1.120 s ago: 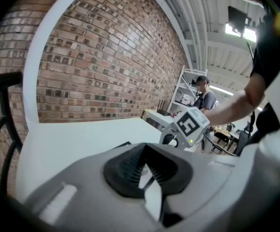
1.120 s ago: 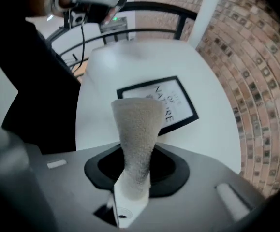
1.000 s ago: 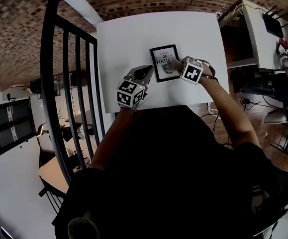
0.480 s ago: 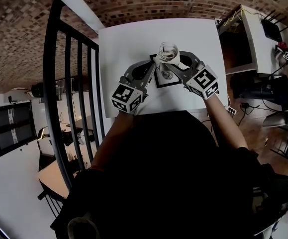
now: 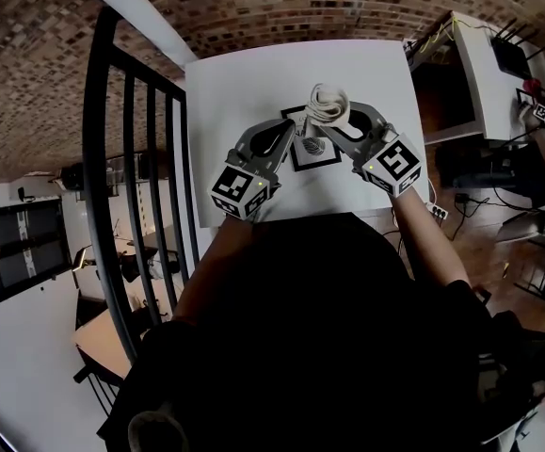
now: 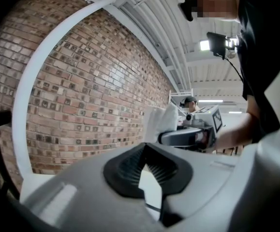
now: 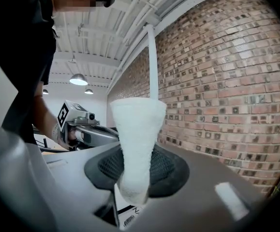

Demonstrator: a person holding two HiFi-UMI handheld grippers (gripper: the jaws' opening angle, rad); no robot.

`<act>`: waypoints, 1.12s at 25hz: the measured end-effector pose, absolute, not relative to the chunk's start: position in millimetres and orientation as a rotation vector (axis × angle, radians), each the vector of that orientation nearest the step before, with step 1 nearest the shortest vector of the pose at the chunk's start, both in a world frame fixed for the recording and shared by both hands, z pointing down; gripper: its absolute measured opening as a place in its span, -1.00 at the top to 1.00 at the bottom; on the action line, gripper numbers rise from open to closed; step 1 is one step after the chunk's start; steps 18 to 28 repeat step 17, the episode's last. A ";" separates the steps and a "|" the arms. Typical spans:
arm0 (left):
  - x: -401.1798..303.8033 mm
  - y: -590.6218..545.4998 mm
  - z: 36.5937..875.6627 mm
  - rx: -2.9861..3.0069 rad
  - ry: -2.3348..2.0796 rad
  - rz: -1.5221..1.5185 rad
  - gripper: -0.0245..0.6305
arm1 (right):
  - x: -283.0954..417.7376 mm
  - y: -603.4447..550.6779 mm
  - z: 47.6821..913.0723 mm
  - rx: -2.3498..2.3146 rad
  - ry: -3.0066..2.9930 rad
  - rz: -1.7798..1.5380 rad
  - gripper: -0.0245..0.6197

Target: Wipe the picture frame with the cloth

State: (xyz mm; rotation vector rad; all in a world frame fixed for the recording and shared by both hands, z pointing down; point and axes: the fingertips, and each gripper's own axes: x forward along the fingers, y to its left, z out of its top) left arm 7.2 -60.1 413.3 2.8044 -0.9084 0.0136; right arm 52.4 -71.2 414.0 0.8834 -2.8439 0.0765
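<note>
A black picture frame (image 5: 315,150) with printed text lies flat on the white table (image 5: 253,73), partly hidden under both grippers. My right gripper (image 5: 334,121) is shut on a bunched white cloth (image 5: 327,102), held up above the frame. In the right gripper view the cloth (image 7: 137,129) stands up out of the jaws (image 7: 136,174), and a corner of the frame's print (image 7: 130,217) shows below. My left gripper (image 5: 292,126) hovers beside it over the frame's left edge. In the left gripper view its tips (image 6: 144,151) meet with nothing between them, and the cloth (image 6: 161,122) shows just beyond.
A black metal railing (image 5: 112,158) runs along the table's left side. A white desk (image 5: 484,55) with cables and devices stands to the right, across a gap. Brick paving lies beyond the table's far edge. Another person's hand with a marker cube shows at far right (image 5: 540,111).
The right gripper has lifted the cloth off the frame's glass and now holds it up. Both grippers have risen and tilted upward, and the left has drawn closer to the right.
</note>
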 end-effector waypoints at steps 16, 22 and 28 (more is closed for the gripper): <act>21.1 -58.1 414.6 2.819 -0.899 0.041 0.93 | 47.8 -67.3 415.1 0.828 -2.885 0.137 0.56; 21.7 -57.5 415.4 2.818 -0.900 0.043 0.93 | 47.1 -65.9 416.5 0.818 -2.883 0.135 0.56; 21.7 -57.5 415.4 2.818 -0.900 0.043 0.93 | 47.1 -65.9 416.5 0.818 -2.883 0.135 0.56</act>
